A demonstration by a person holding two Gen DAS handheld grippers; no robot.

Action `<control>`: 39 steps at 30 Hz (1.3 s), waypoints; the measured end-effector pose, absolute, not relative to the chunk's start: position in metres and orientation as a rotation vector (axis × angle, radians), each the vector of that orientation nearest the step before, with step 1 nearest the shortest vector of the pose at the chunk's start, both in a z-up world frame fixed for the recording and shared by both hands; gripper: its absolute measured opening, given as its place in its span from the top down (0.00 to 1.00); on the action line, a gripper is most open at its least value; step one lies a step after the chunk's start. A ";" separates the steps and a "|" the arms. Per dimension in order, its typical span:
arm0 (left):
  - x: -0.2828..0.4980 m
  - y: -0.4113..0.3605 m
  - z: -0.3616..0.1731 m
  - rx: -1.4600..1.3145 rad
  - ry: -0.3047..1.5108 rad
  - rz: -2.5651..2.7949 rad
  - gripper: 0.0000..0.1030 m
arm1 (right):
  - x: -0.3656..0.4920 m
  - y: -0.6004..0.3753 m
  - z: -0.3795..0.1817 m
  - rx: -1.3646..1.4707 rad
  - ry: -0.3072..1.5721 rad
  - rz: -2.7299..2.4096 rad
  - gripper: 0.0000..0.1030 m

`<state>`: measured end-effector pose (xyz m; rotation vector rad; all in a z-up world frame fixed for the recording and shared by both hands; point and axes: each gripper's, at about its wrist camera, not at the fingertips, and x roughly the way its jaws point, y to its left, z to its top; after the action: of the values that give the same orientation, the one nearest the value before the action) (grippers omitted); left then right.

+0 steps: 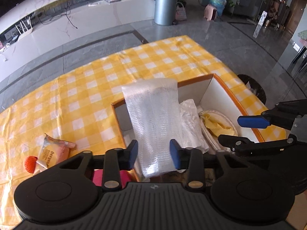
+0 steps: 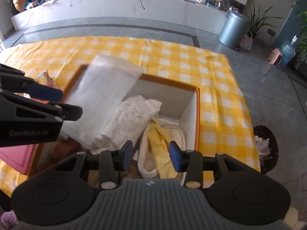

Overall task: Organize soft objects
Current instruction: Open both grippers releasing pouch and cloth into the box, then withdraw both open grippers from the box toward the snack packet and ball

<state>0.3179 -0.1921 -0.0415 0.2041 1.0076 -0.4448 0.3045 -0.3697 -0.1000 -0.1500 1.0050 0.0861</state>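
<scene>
1. Left wrist view: left gripper (image 1: 153,154) stands partly open, its pads clear of the foam sheet (image 1: 153,118) draped over the box (image 1: 230,92) rim at twelve o'clock.
2. Right wrist view: right gripper (image 2: 150,156) stands partly open, gripping nothing; yellow cloth (image 2: 161,145) lies in the box below, at twelve o'clock.

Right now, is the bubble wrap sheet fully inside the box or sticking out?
Sticking out. The bubble wrap sheet leans in the box, its top end rising past the far rim over the tablecloth.

In the box (image 1: 233,94), the foam sheet (image 1: 153,122) leans left of the crumpled paper (image 1: 191,122).
</scene>
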 end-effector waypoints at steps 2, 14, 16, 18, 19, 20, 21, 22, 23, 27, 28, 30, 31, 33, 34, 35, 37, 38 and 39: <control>0.315 -0.186 -0.036 0.201 0.982 -0.434 0.66 | 0.301 -0.365 -0.093 -0.122 0.981 0.113 0.61; 0.327 -0.130 -0.026 0.194 0.880 -0.388 0.68 | 0.327 -0.314 -0.088 -0.078 0.864 0.215 0.83; 0.333 -0.121 -0.029 0.184 0.876 -0.381 0.68 | 0.345 -0.309 -0.097 -0.075 0.887 0.202 0.83; 0.341 -0.111 -0.034 0.175 0.877 -0.375 0.68 | 0.360 -0.305 -0.111 -0.058 0.932 0.204 0.83; 0.345 -0.107 -0.037 0.171 0.882 -0.374 0.68 | 0.367 -0.304 -0.120 -0.051 0.958 0.203 0.83; 0.350 -0.103 -0.041 0.167 0.889 -0.372 0.68 | 0.373 -0.302 -0.129 -0.049 0.985 0.203 0.83; 0.354 -0.098 -0.045 0.163 0.894 -0.370 0.68 | 0.377 -0.299 -0.137 -0.050 1.007 0.205 0.83; 0.357 -0.094 -0.049 0.162 0.900 -0.367 0.68 | 0.381 -0.298 -0.145 -0.054 1.028 0.206 0.83; 0.359 -0.089 -0.053 0.162 0.910 -0.364 0.68 | 0.384 -0.296 -0.152 -0.059 1.047 0.205 0.83; 0.365 -0.079 -0.067 0.166 0.932 -0.362 0.68 | 0.396 -0.294 -0.177 -0.042 1.116 0.205 0.83; 0.366 -0.075 -0.069 0.161 0.938 -0.361 0.68 | 0.399 -0.295 -0.181 -0.031 1.133 0.204 0.83; 0.368 -0.069 -0.073 0.150 0.951 -0.357 0.68 | 0.402 -0.296 -0.188 -0.019 1.161 0.196 0.83; 0.369 -0.066 -0.075 0.148 0.956 -0.356 0.68 | 0.402 -0.295 -0.189 -0.018 1.167 0.193 0.83; 0.369 -0.061 -0.076 0.147 0.961 -0.359 0.68 | 0.403 -0.295 -0.187 -0.027 1.170 0.194 0.83; 0.368 -0.059 -0.076 0.145 0.963 -0.362 0.68 | 0.403 -0.294 -0.184 -0.031 1.168 0.195 0.83; 0.367 -0.057 -0.075 0.143 0.966 -0.367 0.68 | 0.402 -0.294 -0.181 -0.035 1.163 0.194 0.83; 0.363 -0.054 -0.071 0.148 0.965 -0.376 0.68 | 0.400 -0.293 -0.171 -0.041 1.150 0.191 0.82; 0.360 -0.053 -0.068 0.157 0.962 -0.380 0.68 | 0.398 -0.292 -0.165 -0.045 1.144 0.189 0.82; 0.356 -0.052 -0.065 0.165 0.959 -0.385 0.68 | 0.396 -0.291 -0.159 -0.049 1.137 0.187 0.82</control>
<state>0.3563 -0.0519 -0.0649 0.1653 0.9587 -0.3847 0.3958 -0.2913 -0.1595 -0.0488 1.1374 0.1868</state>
